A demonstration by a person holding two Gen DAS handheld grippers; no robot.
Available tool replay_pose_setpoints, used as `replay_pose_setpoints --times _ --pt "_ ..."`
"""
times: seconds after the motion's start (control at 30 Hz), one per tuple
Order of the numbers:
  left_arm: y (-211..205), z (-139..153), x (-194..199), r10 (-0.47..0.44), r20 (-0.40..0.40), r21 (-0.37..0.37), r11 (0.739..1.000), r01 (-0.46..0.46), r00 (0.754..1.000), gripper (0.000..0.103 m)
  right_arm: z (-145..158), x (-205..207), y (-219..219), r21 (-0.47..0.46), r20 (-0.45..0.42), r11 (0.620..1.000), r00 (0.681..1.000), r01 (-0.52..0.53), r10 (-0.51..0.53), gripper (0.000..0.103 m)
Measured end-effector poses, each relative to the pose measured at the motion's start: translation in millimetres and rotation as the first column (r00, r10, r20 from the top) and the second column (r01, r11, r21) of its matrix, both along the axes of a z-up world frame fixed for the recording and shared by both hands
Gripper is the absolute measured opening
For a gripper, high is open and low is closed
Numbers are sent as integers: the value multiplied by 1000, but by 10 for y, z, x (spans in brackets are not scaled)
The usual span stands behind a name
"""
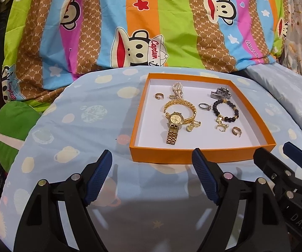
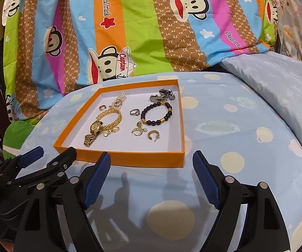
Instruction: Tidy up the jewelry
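Tray: orange tray (image 1: pixel 201 153) with a white floor sits on the light blue planet-print sheet (image 1: pixel 67 130), just beyond both grippers.
Left group: gold watch (image 1: pixel 173 124) lies at the near left; gold chain bracelet (image 1: pixel 184 107) loops behind it; pearl piece (image 1: pixel 177 90) lies farther back.
Right group: black bead bracelet (image 1: pixel 225 110), silver ring (image 1: pixel 204 106) to its left, grey clasp (image 1: pixel 219 92) at the far right corner.
Left gripper (image 1: pixel 152 176): jaws spread wide, nothing between them.
Right gripper (image 2: pixel 151 178): jaws spread wide, empty, near the tray's front wall.
Left view only: a green cushion (image 1: pixel 14 126) at far left.
Right view only: more bare sheet to the tray's right.
Backdrop: striped monkey-print cover (image 2: pixel 130 31).
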State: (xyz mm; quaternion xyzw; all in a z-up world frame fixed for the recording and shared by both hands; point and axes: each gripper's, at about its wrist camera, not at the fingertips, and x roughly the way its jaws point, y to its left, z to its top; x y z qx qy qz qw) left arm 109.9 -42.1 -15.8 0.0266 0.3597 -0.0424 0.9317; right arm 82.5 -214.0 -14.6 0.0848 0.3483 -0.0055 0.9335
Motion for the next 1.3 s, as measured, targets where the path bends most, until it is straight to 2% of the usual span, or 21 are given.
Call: replay_pose_setpoints --times 1.3 --pt "-19 20 -15 51 29 57 997 -52 998 76 82 -19 18 -48 25 999 1000 16 -15 79"
